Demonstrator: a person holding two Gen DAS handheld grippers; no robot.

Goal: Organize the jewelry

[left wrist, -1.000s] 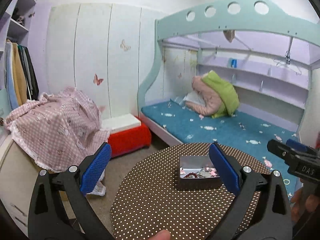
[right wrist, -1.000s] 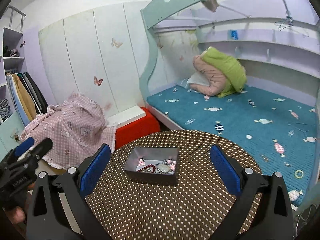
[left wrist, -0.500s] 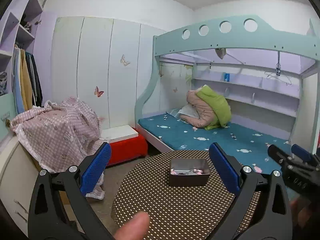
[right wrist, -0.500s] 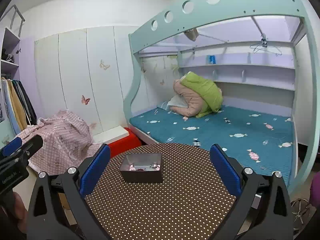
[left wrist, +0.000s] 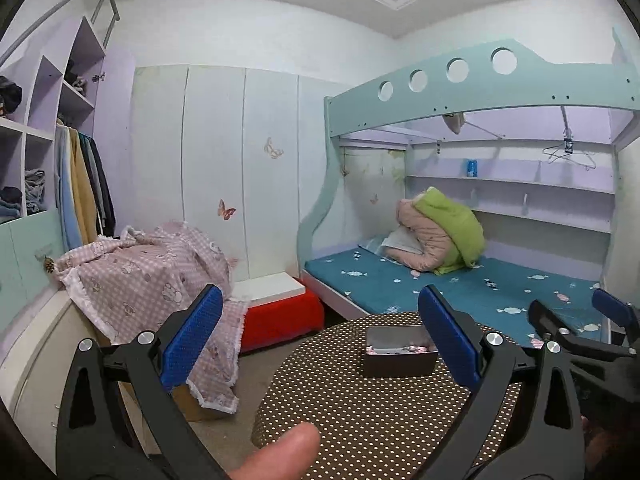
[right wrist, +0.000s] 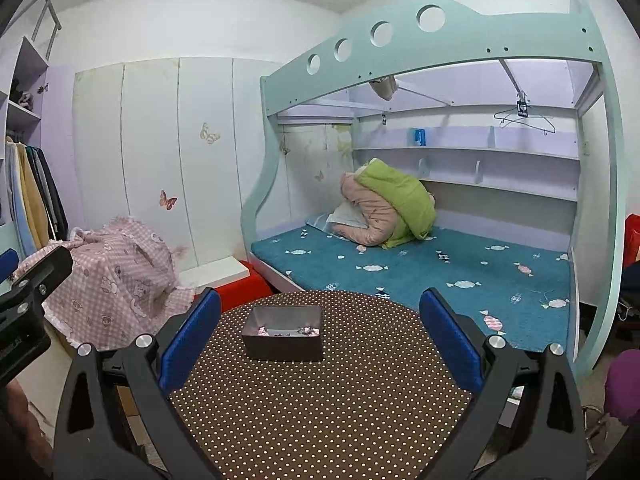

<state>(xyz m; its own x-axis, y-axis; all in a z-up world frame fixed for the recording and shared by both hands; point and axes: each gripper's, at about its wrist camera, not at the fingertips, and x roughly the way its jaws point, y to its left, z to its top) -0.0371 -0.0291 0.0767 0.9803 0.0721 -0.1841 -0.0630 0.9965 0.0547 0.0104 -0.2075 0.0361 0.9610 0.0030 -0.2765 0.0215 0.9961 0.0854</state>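
A grey metal tray (left wrist: 399, 351) with jewelry inside stands on a round brown dotted table (left wrist: 360, 412). It also shows in the right wrist view (right wrist: 283, 337), where the jewelry (right wrist: 286, 331) lies low inside and the table (right wrist: 320, 400) fills the foreground. My left gripper (left wrist: 320, 344) is open and empty, held back and to the left of the tray. My right gripper (right wrist: 320, 340) is open and empty, well back from the tray. The right gripper's side also shows in the left wrist view (left wrist: 580, 332).
A bunk bed with a teal mattress (right wrist: 420, 264) stands behind the table. A red and white stool (left wrist: 276, 304) and a pink checked cloth over furniture (left wrist: 148, 276) are at the left. A thumb (left wrist: 280, 452) shows at the bottom edge.
Both grippers have pulled back and tilted up, so the tray looks smaller and farther away. Both stay open and empty.
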